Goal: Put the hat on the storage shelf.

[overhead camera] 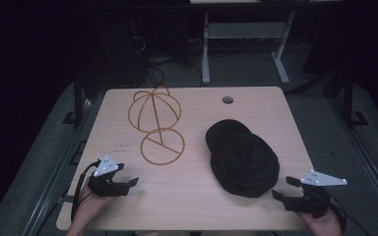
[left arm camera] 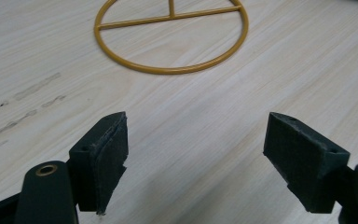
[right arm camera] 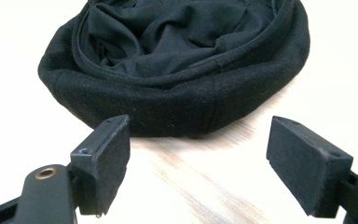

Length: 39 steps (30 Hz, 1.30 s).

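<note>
Left gripper (overhead camera: pixel 128 183) at 8 o'clock and right gripper (overhead camera: pixel 281 188) at 4 o'clock rest low, jaws apart, empty. Black hat (overhead camera: pixel 243 157) lies at 3 o'clock; wire stand (overhead camera: pixel 156 123) at 11.

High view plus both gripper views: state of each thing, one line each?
wire hat stand: upright on its ring base, bare, nothing on it.
black hat: on the table, opening up, lining crumpled inside, untouched.
left gripper: open, empty, facing the stand's ring base.
right gripper: open, empty, facing the hat's brim, not touching.
table: light wood, round cable hole at the far edge.
</note>
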Available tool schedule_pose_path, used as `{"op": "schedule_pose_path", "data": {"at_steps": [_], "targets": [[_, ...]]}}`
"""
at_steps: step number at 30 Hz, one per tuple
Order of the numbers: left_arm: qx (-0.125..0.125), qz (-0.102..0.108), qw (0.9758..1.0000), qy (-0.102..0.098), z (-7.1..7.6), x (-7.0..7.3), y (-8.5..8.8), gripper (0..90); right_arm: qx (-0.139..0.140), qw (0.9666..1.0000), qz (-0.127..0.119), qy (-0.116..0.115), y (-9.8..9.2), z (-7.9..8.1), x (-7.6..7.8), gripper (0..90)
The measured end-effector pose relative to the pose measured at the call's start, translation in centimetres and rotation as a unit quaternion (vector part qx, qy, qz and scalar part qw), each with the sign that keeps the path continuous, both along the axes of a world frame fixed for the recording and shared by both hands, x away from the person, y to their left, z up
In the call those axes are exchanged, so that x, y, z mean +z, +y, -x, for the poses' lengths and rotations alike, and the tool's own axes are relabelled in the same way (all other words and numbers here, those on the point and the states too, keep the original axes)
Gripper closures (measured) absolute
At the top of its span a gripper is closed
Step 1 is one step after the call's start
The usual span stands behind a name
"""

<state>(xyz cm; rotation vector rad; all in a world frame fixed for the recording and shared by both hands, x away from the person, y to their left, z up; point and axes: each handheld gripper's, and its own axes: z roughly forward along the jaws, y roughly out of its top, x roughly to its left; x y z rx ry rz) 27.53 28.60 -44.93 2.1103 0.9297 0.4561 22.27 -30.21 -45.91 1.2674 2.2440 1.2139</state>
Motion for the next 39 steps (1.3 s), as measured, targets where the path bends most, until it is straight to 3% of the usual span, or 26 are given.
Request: {"op": "schedule_pose_path", "data": {"at_steps": [4,8,16,21,29,34,36,39], "targets": [[-0.013,0.005,0.9999,0.006,0.0,0.0,-0.3,21.6,-0.001,1.0,-0.004,-0.002,-0.2,0.0,0.1,21.1],[-0.024,-0.005,0.9996,0.014,0.0,-0.1,-0.7,20.2,-0.003,1.0,-0.005,-0.002,-0.4,0.1,0.2,21.1],[-0.047,0.003,0.9989,0.006,0.7,0.5,-1.5,18.6,-0.006,0.9999,-0.009,-0.01,-0.5,0.5,0.6,21.1],[-0.071,-0.016,0.9973,0.002,0.7,0.8,-2.6,18.5,-0.006,0.9999,-0.005,-0.007,-0.2,0.6,0.6,21.0],[-0.121,-0.018,0.9925,0.01,0.2,1.7,-5.9,18.5,-0.004,1.0,-0.003,-0.008,0.0,0.6,0.6,21.0],[-0.151,-0.007,0.9886,-0.002,0.0,2.9,-8.3,18.5,-0.002,0.9999,-0.008,-0.013,-0.2,0.7,0.7,21.0],[-0.163,-0.019,0.9865,-0.005,-0.3,3.3,-9.0,19.0,-0.002,0.9998,-0.01,-0.015,-0.2,0.7,0.8,21.0],[-0.176,-0.018,0.9842,-0.005,-0.7,3.8,-10.3,21.5,-0.003,0.9998,-0.01,-0.015,-0.3,0.7,0.8,21.1]]}}
